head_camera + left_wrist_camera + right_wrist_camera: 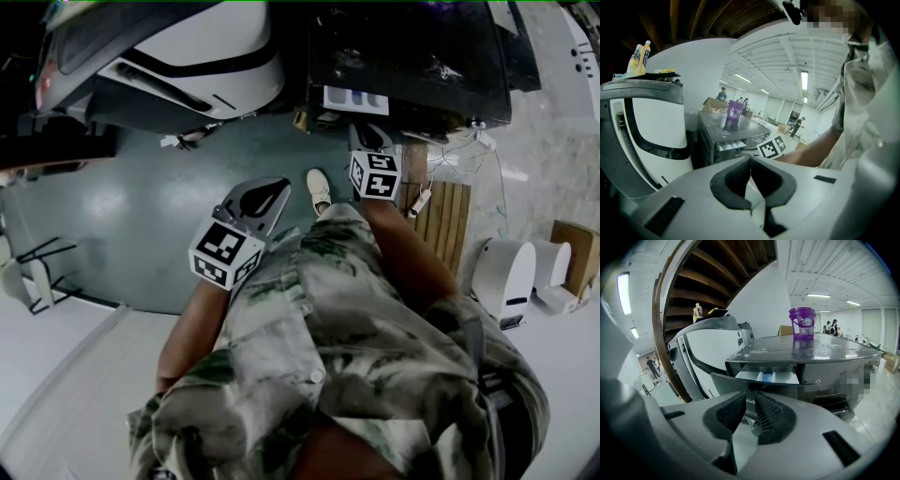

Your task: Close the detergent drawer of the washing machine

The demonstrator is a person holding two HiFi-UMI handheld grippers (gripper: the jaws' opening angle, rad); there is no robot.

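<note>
On the washer's (820,352) front, the drawer (768,377) stands pulled out, its compartments showing. The right gripper (750,398) sits just at the drawer's front panel, jaws slightly apart and holding nothing. The left gripper (750,159) hangs near the person's body, jaws pressed together and empty.

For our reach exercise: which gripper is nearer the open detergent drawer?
Right. The right gripper sits just in front of the drawer; the left gripper hangs farther back, off to the left.

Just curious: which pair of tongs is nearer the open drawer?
The right tongs, almost at the drawer; the left tongs hang farther back.
</note>
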